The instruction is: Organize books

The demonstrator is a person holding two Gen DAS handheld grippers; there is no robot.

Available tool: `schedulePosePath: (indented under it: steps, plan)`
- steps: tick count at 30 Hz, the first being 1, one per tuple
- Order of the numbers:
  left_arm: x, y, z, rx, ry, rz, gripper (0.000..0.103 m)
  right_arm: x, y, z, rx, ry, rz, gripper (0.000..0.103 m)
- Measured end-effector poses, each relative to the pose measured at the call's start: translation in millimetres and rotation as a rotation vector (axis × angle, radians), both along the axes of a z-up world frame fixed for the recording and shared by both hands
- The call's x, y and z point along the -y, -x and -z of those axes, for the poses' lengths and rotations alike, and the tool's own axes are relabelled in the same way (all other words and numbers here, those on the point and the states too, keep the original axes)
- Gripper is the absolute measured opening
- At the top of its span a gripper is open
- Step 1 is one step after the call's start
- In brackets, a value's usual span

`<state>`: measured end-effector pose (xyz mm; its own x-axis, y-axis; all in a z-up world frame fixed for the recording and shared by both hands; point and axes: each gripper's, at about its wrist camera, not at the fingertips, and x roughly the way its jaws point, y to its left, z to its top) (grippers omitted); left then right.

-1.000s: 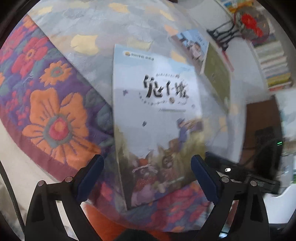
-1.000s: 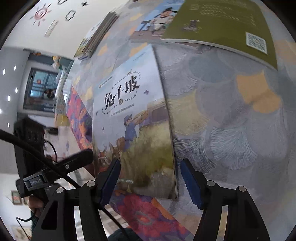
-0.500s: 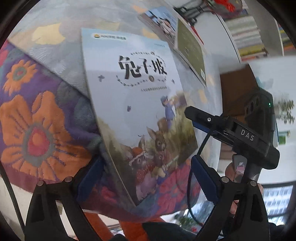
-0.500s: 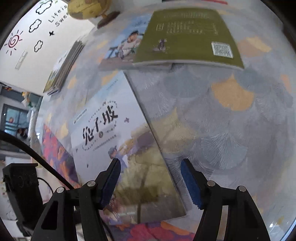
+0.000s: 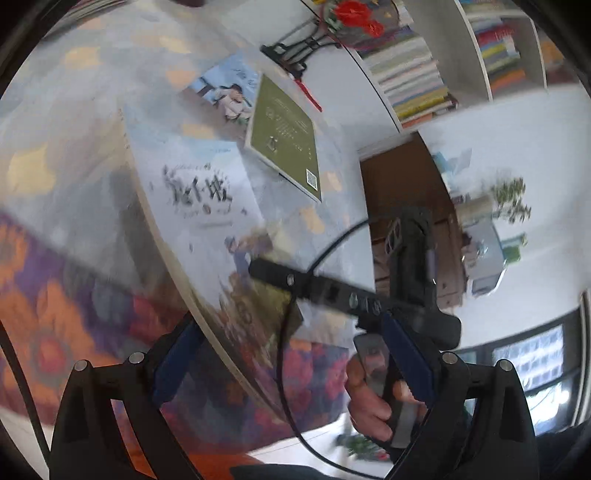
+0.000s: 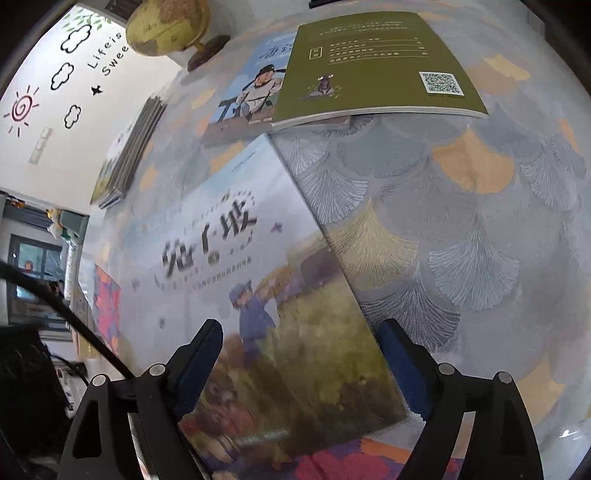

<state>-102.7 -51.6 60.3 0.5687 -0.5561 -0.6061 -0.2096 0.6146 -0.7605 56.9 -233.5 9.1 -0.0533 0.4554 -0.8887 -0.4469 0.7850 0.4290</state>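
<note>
A picture book with a pale blue cover and rabbits (image 5: 207,206) lies at the near edge of the table; it also shows in the right wrist view (image 6: 258,295). My left gripper (image 5: 291,365) is open around its near left edge. My right gripper (image 6: 303,365) is open, its fingers either side of the book's near right corner. The right gripper's body (image 5: 351,299) shows in the left wrist view, over the book. Behind lie an olive-green book (image 6: 373,66) overlapping a blue illustrated book (image 6: 251,92).
The table carries a grey fan-patterned cloth (image 6: 461,221) with a floral border (image 5: 55,302). A stack of thin books (image 6: 129,147) and a globe (image 6: 166,22) stand at the far left. Bookshelves (image 5: 424,74) and a fan stand (image 5: 306,48) are beyond the table.
The left gripper has swung right and come closer to the book's near edge. The right gripper has come in lower over the book's near right corner. Both stay open.
</note>
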Motion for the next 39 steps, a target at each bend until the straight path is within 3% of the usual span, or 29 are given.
schedulePosePath:
  steps: [4,6,10,14,17,19,21,22,26,31,35,39]
  plan:
    - [-28,-17,20,-0.042,0.07,-0.014,0.092,6,1,-1,-0.019,-0.038,0.031,0.082]
    - [-48,-17,28,-0.058,0.075,-0.05,0.09,10,-1,-1,-0.066,-0.086,0.055,0.069]
    - [-95,-24,41,-0.081,0.086,-0.122,0.068,-18,16,7,-0.175,-0.184,0.01,0.061]
    - [-126,-40,46,-0.135,0.029,-0.128,0.067,-65,31,3,-0.104,-0.169,-0.068,0.061]
    - [-134,-44,53,-0.182,-0.009,-0.105,0.067,-84,29,1,-0.028,-0.134,-0.104,0.055]
    - [-136,-36,61,-0.203,-0.018,-0.084,0.048,-88,27,2,0.006,-0.121,-0.137,0.052]
    - [-136,-28,64,-0.21,-0.008,-0.065,0.04,-83,25,4,0.015,-0.124,-0.144,0.04]
    - [-138,-22,68,-0.221,0.016,-0.045,0.037,-78,24,6,0.011,-0.131,-0.129,0.04]
    - [-136,-13,69,-0.242,0.026,0.035,0.036,-60,27,12,-0.033,-0.171,-0.071,0.04]
    - [-140,-12,69,-0.268,0.075,0.116,0.036,-58,60,3,0.057,-0.098,-0.044,0.04]
    - [-128,-28,40,-0.163,0.086,0.213,0.037,-61,74,-1,0.111,-0.041,0.038,0.044]
    - [-125,-43,32,-0.118,0.097,0.284,0.039,-46,65,1,-0.086,-0.237,0.22,0.047]
